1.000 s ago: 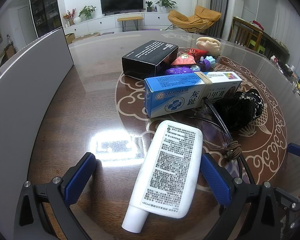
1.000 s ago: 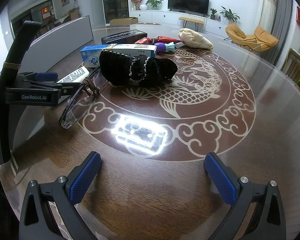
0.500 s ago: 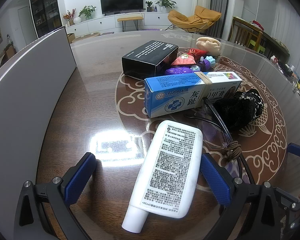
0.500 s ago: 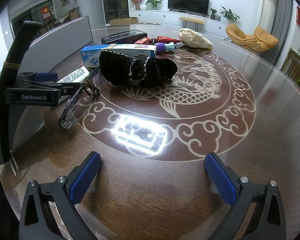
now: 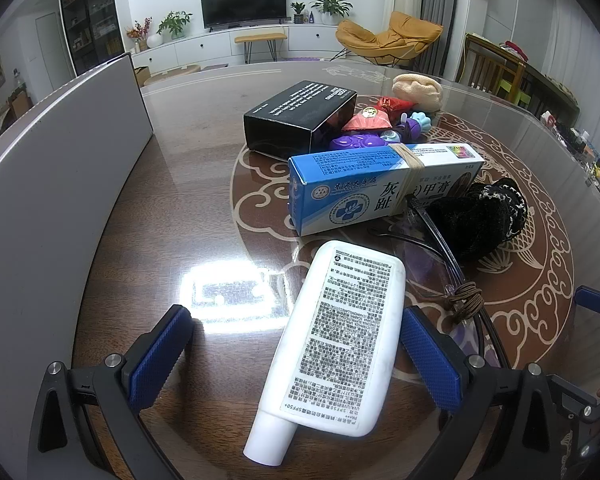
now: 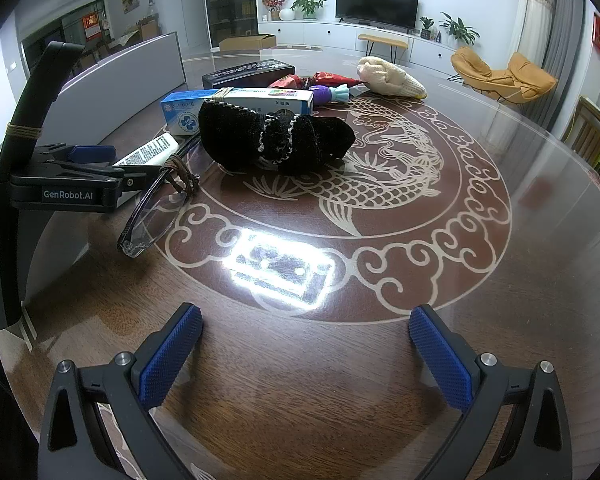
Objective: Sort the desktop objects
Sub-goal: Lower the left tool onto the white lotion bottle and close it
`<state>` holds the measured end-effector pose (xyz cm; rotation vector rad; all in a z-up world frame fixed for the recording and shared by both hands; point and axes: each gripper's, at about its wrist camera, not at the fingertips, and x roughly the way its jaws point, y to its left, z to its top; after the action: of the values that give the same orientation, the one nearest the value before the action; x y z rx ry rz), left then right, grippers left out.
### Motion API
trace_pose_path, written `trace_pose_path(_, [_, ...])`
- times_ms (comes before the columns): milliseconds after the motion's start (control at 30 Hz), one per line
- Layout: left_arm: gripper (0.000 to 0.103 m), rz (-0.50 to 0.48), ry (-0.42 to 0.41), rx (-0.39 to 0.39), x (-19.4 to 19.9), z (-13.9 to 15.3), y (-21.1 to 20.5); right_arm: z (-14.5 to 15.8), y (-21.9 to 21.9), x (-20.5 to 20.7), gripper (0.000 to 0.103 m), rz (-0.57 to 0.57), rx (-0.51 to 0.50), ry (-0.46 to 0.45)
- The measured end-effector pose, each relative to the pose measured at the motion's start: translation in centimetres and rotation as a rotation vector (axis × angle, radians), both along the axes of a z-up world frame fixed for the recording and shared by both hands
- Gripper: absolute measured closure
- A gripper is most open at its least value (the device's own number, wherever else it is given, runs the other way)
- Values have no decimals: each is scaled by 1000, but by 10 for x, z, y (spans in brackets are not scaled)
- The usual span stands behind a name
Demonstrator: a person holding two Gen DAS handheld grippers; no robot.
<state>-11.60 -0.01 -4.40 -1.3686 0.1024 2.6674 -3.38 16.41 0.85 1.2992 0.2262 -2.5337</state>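
A white sunscreen tube lies flat on the glossy wooden table, printed label up, cap pointing toward the camera. It sits between the spread blue pads of the left gripper, which is released and wide apart; the right-hand pad is just beside the tube's edge, and whether it touches cannot be told. Just behind the tube lies a blue and white medicine box with a rubber band around it. To the tube's right, clear glasses with a brown cord rest against a black knitted pouch. Farther back are a black box, a purple toy, a red packet and a cream cloth bundle. A grey panel stands along the left.

The right gripper is also released, fingers wide apart over bare table near the carp pattern, well apart from the pouch and glasses.
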Motion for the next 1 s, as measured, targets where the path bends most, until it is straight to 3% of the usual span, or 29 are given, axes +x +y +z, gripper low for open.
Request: trace_pose_path(1000, [0,0,-1,0,0,0,0,0,-1,0,0,-1,0,0])
